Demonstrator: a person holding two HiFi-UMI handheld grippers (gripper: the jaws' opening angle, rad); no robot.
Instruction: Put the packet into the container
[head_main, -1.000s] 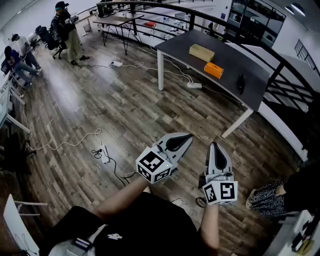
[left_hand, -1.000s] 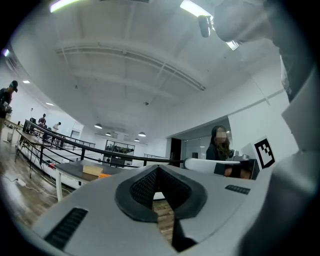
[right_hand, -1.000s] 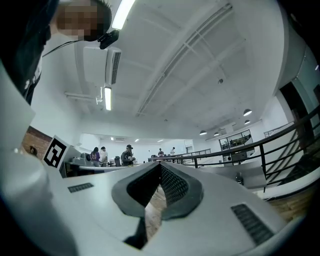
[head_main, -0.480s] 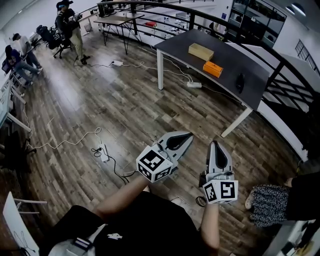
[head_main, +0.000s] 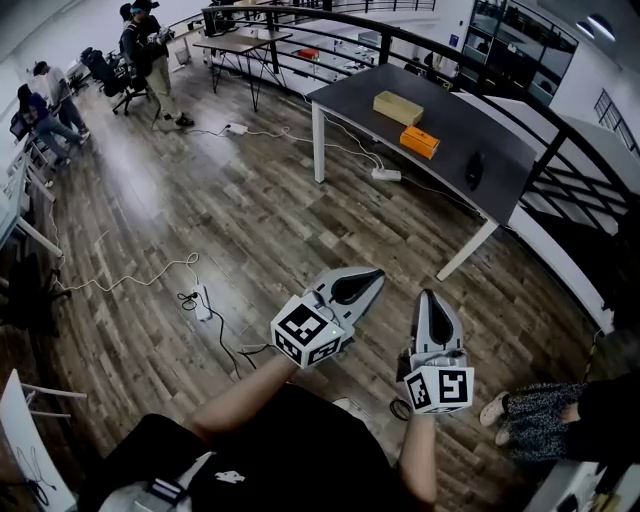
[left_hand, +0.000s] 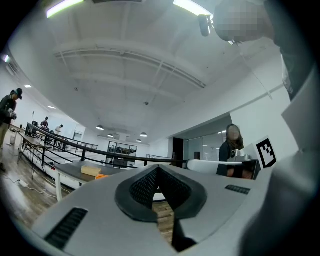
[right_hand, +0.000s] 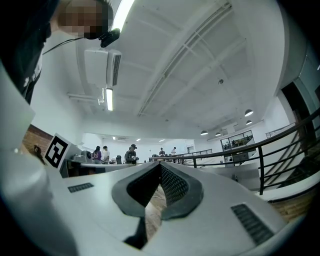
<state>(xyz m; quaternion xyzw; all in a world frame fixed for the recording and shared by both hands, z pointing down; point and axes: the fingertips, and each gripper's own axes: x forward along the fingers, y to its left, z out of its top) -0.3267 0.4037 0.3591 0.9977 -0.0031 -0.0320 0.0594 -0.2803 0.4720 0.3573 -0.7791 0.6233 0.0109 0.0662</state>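
Observation:
An orange packet (head_main: 420, 142) lies on a dark grey table (head_main: 440, 100) at the far side of the room, with a tan box (head_main: 398, 107) just behind it. Both grippers are held out level over the wooden floor, well short of the table. My left gripper (head_main: 372, 273) is shut with nothing between its jaws. My right gripper (head_main: 428, 296) is shut and empty too, beside it. In the left gripper view the table (left_hand: 70, 170) and the tan box (left_hand: 91, 170) show small at the left, past the closed jaw tips (left_hand: 158, 167). The right gripper view has its closed tips (right_hand: 160, 164) facing distant people.
A dark object (head_main: 475, 168) lies on the table's right end. Cables and a power strip (head_main: 204, 302) trail on the floor at the left. A black railing (head_main: 560, 140) runs behind the table. People stand at the far left (head_main: 150, 50); a seated person's legs (head_main: 530, 412) are at the lower right.
The whole view has drifted toward the table, which sits slightly lower in frame. Both grippers keep their pose and stay shut. The seated person's legs at lower right have shifted.

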